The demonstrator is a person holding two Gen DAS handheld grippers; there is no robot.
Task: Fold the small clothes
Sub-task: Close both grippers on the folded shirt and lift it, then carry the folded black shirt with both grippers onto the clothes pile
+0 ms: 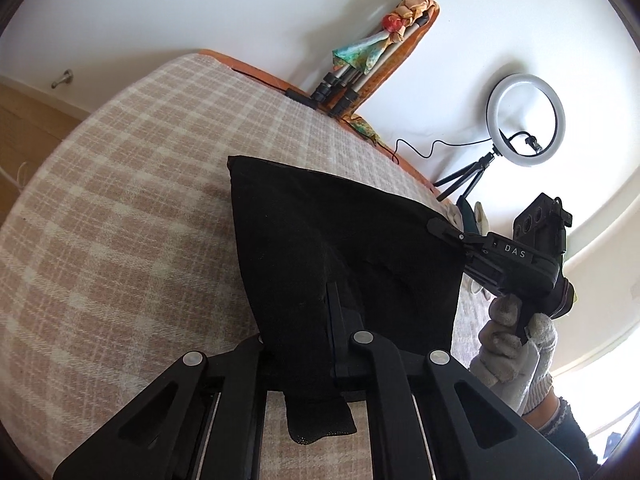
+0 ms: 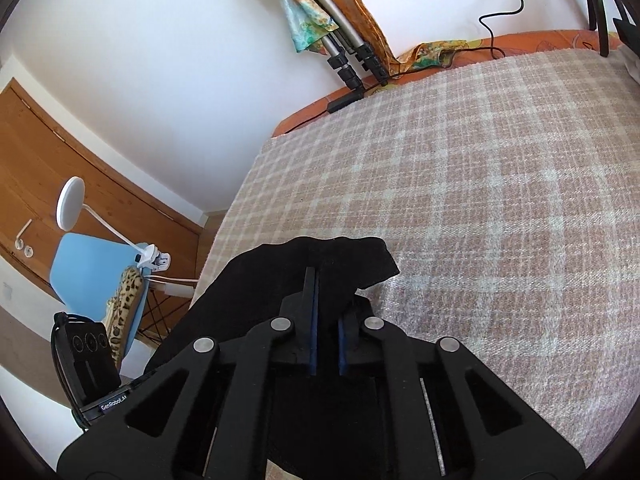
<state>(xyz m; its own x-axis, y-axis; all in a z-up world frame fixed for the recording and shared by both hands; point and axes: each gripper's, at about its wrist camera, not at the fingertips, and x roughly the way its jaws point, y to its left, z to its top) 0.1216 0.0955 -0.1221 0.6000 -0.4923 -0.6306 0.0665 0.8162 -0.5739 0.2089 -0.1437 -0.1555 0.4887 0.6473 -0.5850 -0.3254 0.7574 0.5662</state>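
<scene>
Black garment (image 1: pixel 340 248) held up off bed (image 1: pixel 120 220), stretched between both grippers, lower part draping toward plaid blanket (image 2: pixel 500 200). Left gripper (image 1: pixel 320 320): jaws closed down on near edge of cloth, small tail hanging below. Right gripper (image 2: pixel 324 308): jaws nearly together, pinching a bunched corner, blue pads visible with fabric between. In left wrist view, right gripper (image 1: pixel 444 230) clamps far corner, gloved right hand (image 1: pixel 516 344) on handle.

Step in hand, judged: spread and lay flat, or bring over for a fold. Tips:
- keep both pinches firm, equal tension, top edge straight
- lower together so hem lands first, no bunching
- set down mid-blanket, well clear of tripod legs (image 2: pixel 356 64) and cable (image 2: pixel 500 20) at far edge
- release only once cloth rests flat
- watch bunched corner at right pinch; likely to leave a crease unless shaken out

Ring light (image 1: pixel 526 120) beyond bed, chair (image 2: pixel 92 272) off to side; not in way.
</scene>
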